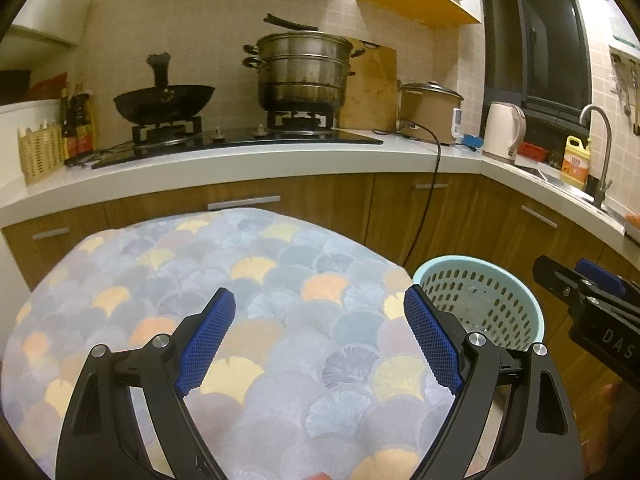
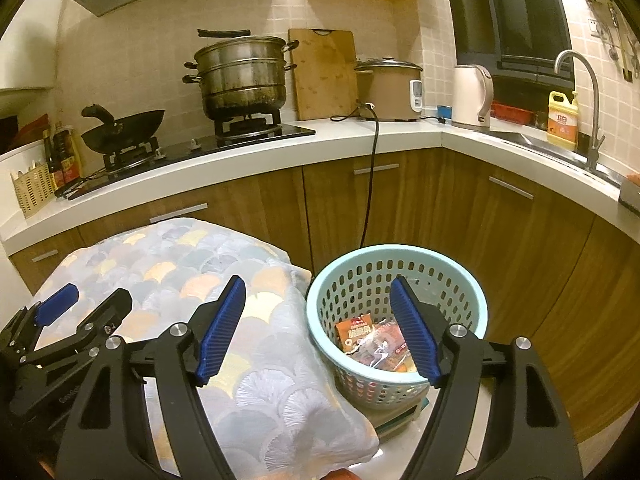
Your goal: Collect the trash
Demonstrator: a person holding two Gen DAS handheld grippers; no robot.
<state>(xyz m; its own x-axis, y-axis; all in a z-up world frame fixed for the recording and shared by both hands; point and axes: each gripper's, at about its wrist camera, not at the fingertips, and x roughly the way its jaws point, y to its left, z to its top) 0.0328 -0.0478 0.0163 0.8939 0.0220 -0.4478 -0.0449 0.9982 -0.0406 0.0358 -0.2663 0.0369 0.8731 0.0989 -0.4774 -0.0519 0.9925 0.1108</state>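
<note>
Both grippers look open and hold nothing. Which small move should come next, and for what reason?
Probably draw both back and stop. The left gripper and right gripper are open and empty, snack wrappers already lie in the blue basket, and no loose trash shows on the patterned cloth.

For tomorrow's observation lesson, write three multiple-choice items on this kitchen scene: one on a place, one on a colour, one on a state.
1. Where does the basket stand?
A. on the counter
B. beside the cloth-covered table
C. in the sink

2. What colour is the basket?
A. red
B. black
C. light blue

3. How is the right gripper?
A. open and empty
B. shut on a wrapper
C. shut on the cloth

Answers:
1 B, it stands right at the cloth's edge.
2 C, its rim and walls are pale blue.
3 A, fingers wide apart, snack wrappers lying in the basket.
</note>
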